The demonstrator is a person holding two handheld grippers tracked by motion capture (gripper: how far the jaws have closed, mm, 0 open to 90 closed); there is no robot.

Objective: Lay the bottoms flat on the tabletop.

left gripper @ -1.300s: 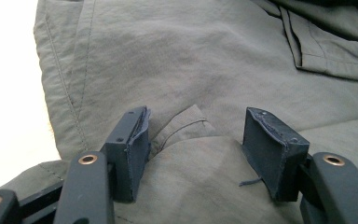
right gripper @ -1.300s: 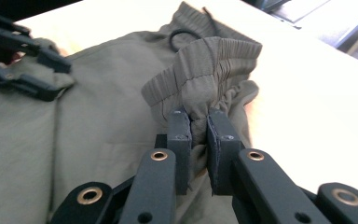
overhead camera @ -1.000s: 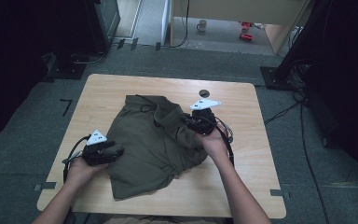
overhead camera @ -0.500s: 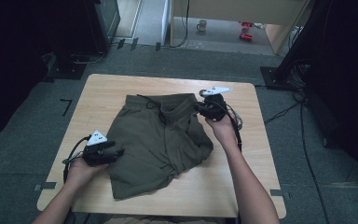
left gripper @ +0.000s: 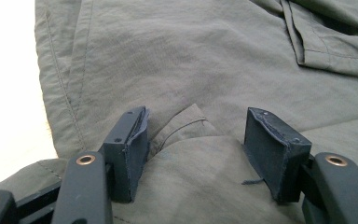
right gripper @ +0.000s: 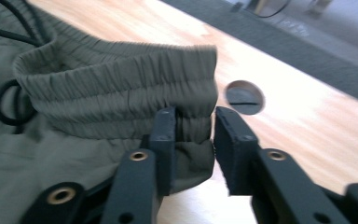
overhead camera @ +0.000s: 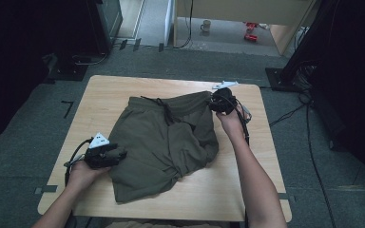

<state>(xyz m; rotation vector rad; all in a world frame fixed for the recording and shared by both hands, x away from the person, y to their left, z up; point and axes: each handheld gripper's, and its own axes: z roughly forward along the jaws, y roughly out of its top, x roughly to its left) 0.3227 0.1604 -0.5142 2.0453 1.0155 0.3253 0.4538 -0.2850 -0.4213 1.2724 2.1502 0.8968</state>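
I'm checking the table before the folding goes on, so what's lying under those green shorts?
Around the shorts the wooden table shows bare, with a round cable hole beside the waistband. Whatever lies directly beneath the fabric is covered and cannot be seen.

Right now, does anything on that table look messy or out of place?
The olive shorts lie crumpled on the table: one leg is bunched near the middle, and the drawstring trails loose across the waistband. Nothing looks spilled or damaged.

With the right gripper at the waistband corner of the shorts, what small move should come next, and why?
Probably draw the right gripper back off the waistband. Its jaws have just been opening, the elastic corner sits loosely between them, and the olive shorts already lie spread on the table.
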